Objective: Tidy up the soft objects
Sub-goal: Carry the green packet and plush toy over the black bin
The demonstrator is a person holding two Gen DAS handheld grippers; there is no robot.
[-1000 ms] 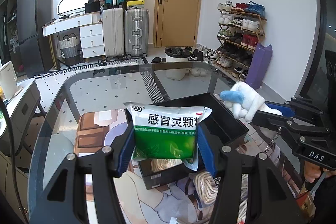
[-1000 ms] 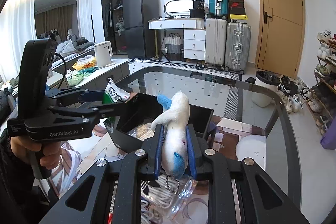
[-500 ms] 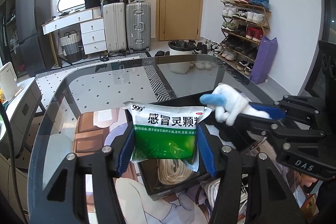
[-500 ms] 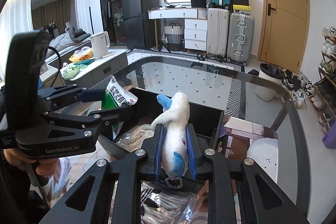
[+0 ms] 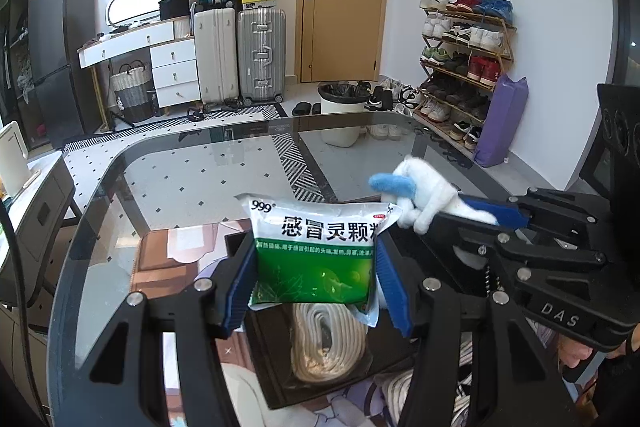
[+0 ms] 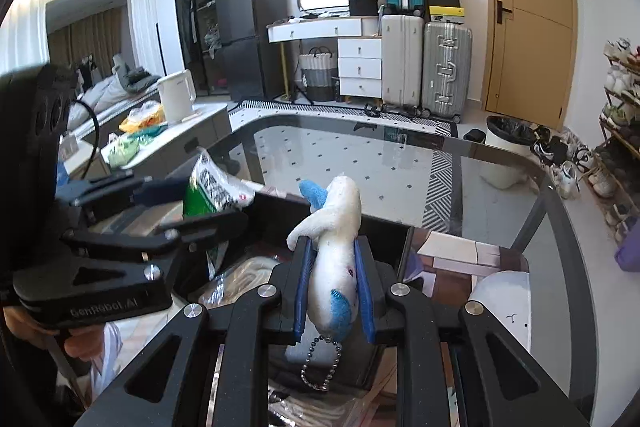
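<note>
- Left wrist view: the left gripper point(image 5: 316, 277) has its blue pads pressed on both sides of a green and white medicine sachet point(image 5: 316, 259), jaws part way open since the packet is fairly wide. The sachet is upright, printed face to the camera.
- Right under it is a black box point(image 5: 360, 359) on the glass table point(image 5: 192, 179), and you can see a coil of white rope point(image 5: 328, 343) lying inside the box.
- Same view, off to the right: the right gripper point(image 5: 452, 211) comes in from the side with a little plush toy point(image 5: 420, 191), white with blue bits, pinched in it. The toy's head is just beside the top right corner of the sachet; can't tell if they touch.
- Right wrist view: the right gripper point(image 6: 334, 283) is squeezed pretty much all the way in on the plush toy point(image 6: 336, 239), which sticks up past the fingertips. A ball chain point(image 6: 322, 363) dangles from the toy's lower end.
- The toy hangs over the black box point(image 6: 280, 223), near its right-hand side in this view.
- The left gripper point(image 6: 192, 205) shows on the left here with the medicine sachet point(image 6: 212, 191) in it, over the box's left side. A hand point(image 6: 52, 331) grips its handle at the bottom left.
</note>
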